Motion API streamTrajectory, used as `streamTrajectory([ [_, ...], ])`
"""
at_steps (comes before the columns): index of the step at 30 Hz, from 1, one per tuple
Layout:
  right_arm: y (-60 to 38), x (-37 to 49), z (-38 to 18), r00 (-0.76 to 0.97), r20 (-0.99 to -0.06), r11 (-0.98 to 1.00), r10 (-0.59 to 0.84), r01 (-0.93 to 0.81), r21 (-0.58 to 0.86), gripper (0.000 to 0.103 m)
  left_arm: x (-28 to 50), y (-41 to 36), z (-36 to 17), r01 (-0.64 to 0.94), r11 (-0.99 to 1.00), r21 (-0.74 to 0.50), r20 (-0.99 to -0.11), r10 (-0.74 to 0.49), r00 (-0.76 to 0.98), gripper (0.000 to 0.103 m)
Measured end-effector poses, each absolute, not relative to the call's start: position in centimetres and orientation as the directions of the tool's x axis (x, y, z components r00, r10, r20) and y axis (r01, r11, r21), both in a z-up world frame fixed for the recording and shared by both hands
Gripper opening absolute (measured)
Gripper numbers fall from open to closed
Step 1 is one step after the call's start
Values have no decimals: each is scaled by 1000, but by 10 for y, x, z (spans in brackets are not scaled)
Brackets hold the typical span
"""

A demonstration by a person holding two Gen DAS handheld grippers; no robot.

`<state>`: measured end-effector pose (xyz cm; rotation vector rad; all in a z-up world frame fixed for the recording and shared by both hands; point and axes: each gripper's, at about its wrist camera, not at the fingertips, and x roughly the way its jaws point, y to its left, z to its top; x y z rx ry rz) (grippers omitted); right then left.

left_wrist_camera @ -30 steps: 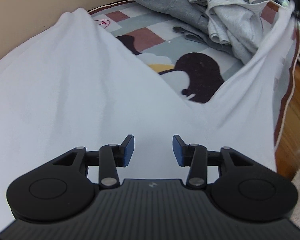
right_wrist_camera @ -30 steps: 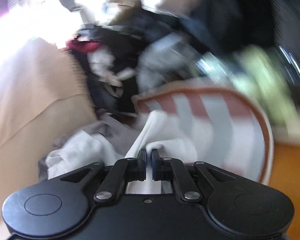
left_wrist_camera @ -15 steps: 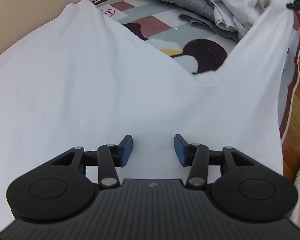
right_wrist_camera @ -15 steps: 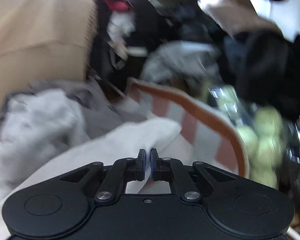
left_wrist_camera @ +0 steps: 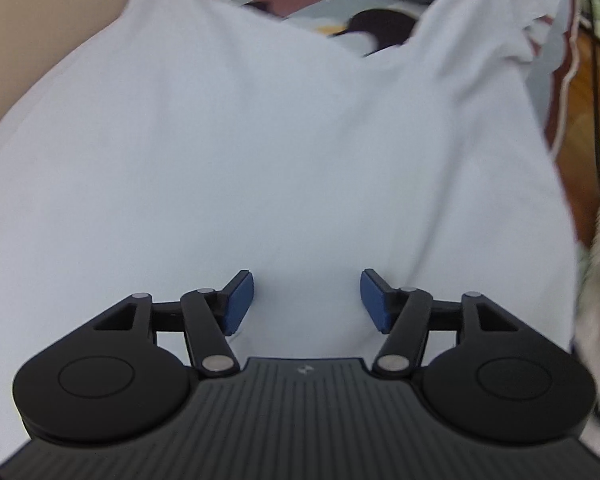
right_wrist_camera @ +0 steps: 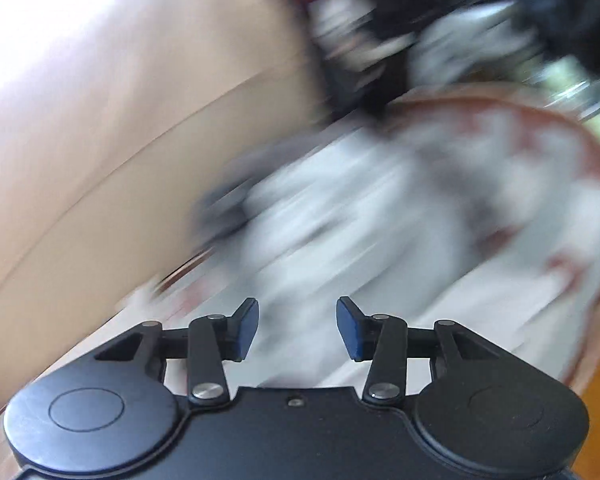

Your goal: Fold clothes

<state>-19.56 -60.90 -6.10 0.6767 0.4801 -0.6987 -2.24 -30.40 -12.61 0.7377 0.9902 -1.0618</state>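
Left wrist view: the left gripper (left_wrist_camera: 307,297) is hovering, jaws spread and empty, over the big white cotton garment (left_wrist_camera: 260,152), which is spreading out ahead on the patterned rug (left_wrist_camera: 300,8).

Right wrist view: super blurry, but the right gripper (right_wrist_camera: 297,327) is sitting wide open too, gripping nothing, with the pale cloth lying ahead.

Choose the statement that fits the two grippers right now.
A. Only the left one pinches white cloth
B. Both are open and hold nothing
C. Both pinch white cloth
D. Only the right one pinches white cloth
B: the left gripper and the right gripper both show a wide empty gap between their blue pads.
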Motion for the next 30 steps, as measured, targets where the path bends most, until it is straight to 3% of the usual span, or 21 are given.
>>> streamTrajectory([
  [5, -491, -119, -105, 819, -569, 680, -81, 462, 569, 49, 14, -228, -98, 846, 530, 57, -891, -355, 283, 59],
  [8, -432, -86, -118, 796, -600, 725, 79, 367, 583, 49, 43, -163, -74, 726, 687, 35, -872, -334, 357, 59],
  [11, -378, -57, -124, 744, -630, 775, 222, 258, 577, 49, 59, -98, -48, 607, 789, 93, -816, -289, 500, 59],
  [18, -290, 4, -130, 632, -677, 834, 376, 88, 545, 49, 101, 56, 2, 151, 980, 130, -723, -10, 690, 66],
  [21, -240, 14, -130, 574, -676, 843, 463, -49, 535, 50, 111, 120, 7, 29, 999, 22, -750, -3, 662, 66],
  [26, -171, 20, -138, 419, -702, 818, 575, -267, 510, 50, 123, 163, -6, -41, 967, -252, -771, -175, 612, 66],
  [30, -148, 13, -151, 374, -762, 845, 528, -317, 430, 51, 123, 155, -12, -37, 952, -305, -747, -215, 629, 66],
])
